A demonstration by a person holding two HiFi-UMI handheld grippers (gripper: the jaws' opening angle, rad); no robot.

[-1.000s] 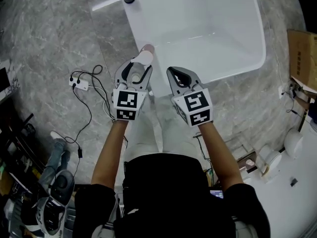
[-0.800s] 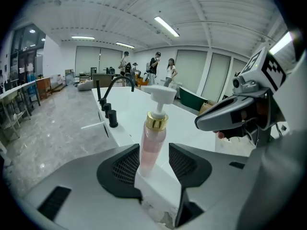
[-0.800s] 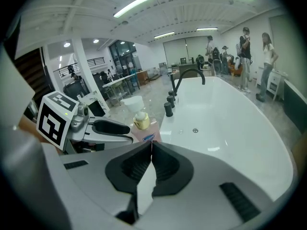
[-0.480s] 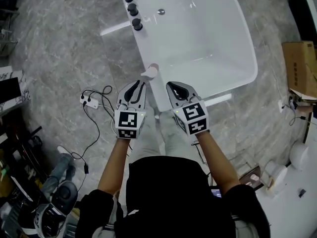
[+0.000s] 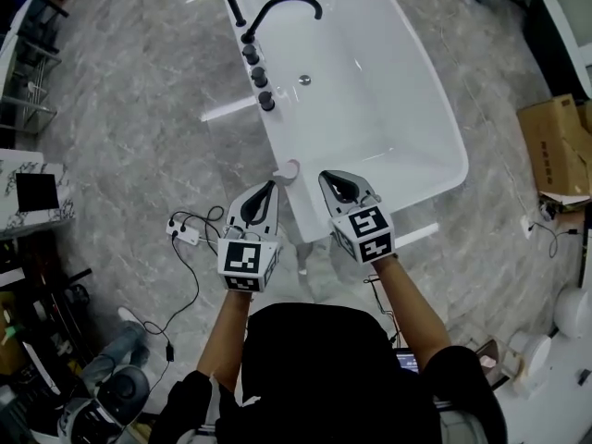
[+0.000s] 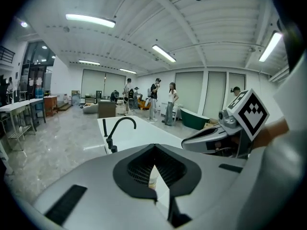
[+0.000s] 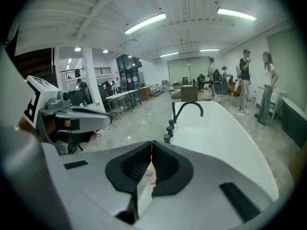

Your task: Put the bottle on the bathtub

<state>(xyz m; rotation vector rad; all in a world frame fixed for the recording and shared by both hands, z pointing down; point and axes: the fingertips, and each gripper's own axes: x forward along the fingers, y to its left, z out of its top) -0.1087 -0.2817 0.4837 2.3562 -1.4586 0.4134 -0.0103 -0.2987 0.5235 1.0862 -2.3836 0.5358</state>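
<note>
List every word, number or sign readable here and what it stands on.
None can be read.
Bottle: bluish label print, blurred.
Cardboard box: any print too small to read.
Left gripper and right gripper: black-and-white square marker patterns, no letters.

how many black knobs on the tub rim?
3 knobs, in a row on the tub rim: one by the faucet, one in the middle, one nearest the bottle. None seem hidden.
</note>
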